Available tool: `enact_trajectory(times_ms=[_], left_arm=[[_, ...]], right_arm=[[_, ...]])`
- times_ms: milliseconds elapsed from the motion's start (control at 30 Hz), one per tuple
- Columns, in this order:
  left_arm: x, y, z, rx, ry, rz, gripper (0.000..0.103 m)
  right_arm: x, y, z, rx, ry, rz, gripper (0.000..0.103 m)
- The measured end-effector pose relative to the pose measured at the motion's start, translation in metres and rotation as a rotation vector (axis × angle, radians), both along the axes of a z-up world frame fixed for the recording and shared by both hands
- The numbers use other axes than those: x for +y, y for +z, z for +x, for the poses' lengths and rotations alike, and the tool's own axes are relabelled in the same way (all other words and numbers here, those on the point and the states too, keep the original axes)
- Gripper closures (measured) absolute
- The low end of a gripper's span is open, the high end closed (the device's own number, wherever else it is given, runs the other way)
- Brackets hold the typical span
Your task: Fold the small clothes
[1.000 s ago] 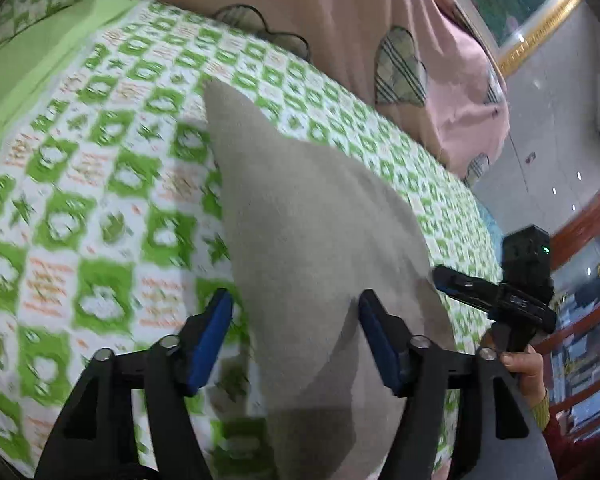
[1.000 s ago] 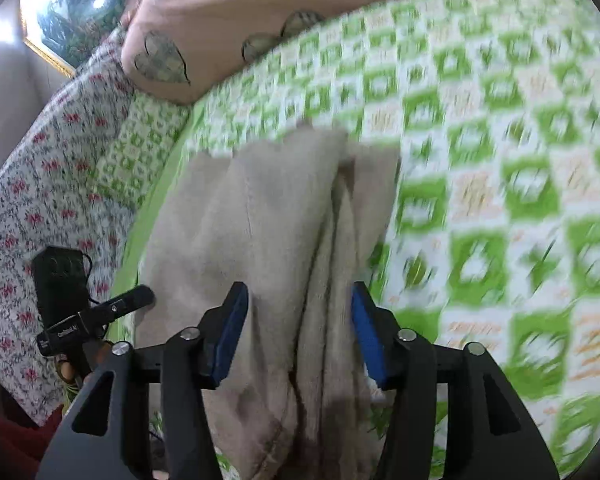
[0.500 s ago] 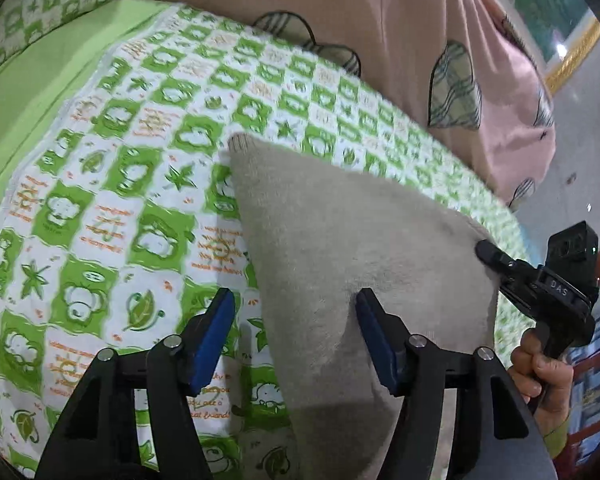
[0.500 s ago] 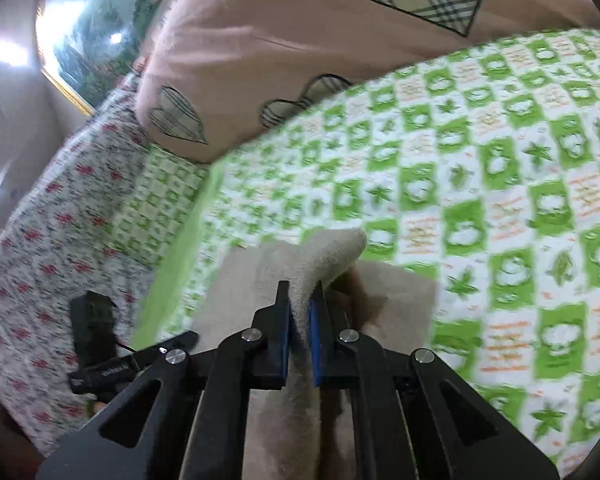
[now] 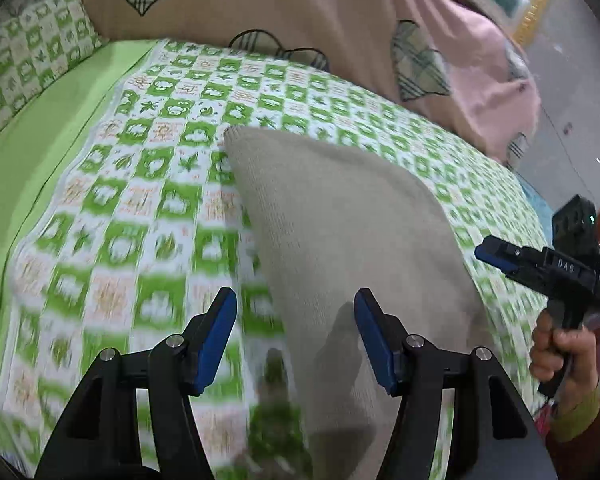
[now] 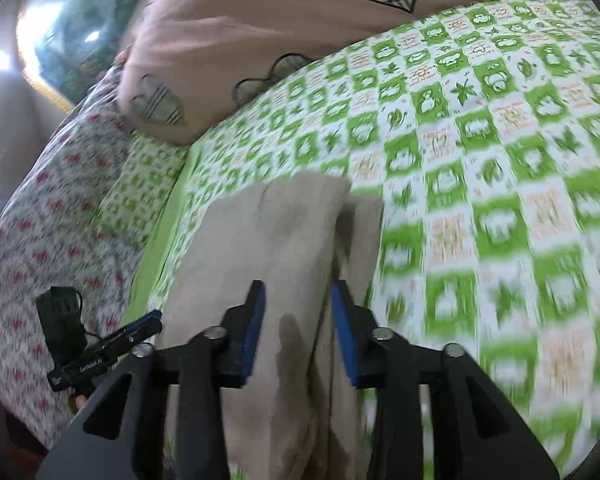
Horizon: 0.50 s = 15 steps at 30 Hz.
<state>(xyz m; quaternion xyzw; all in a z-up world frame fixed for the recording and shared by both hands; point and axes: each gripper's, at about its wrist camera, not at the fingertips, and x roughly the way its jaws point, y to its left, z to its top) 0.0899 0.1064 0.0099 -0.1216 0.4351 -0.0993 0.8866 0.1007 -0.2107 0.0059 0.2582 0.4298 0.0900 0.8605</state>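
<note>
A beige knitted garment [image 5: 340,216] lies folded on the green-and-white checked bedsheet [image 5: 140,208]. My left gripper [image 5: 294,328] is open, above the garment's near left edge and holding nothing. My right gripper [image 6: 296,320] is open over the folded layers of the same garment [image 6: 268,248], its blue pads [image 6: 256,320] apart and gripping nothing. The right gripper also shows in the left wrist view [image 5: 540,268] at the garment's right side, and the left gripper shows in the right wrist view [image 6: 112,340] at the garment's left.
A pink blanket with plaid hearts [image 5: 300,12] is heaped at the far side of the bed. A checked pillow [image 5: 28,60] lies far left, and a floral cover [image 6: 40,216] hangs at the bed's side.
My right gripper was shut on a fold of the garment half a second ago; it has opened and let the fold drop flat. My left gripper stayed open and drew back slightly.
</note>
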Motion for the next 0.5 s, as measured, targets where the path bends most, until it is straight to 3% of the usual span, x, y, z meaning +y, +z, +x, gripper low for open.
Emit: enact_trajectory(times_ms=[233, 367, 500], left_arm=[[-0.009, -0.014, -0.091, -0.003, -0.051, -0.014, 0.041], [-0.029, -0.028, -0.103, -0.002, -0.083, 0.071, 0.041], [-0.042, -0.038, -0.094, -0.027, -0.051, 0.190, 0.041]], right_arm=[[0.022, -0.018, -0.076, 0.044, 0.035, -0.031, 0.059], [0.035, -0.031, -0.083, 0.067, 0.058, -0.041, 0.059], [0.045, -0.035, -0.078, 0.065, 0.074, -0.042, 0.062]])
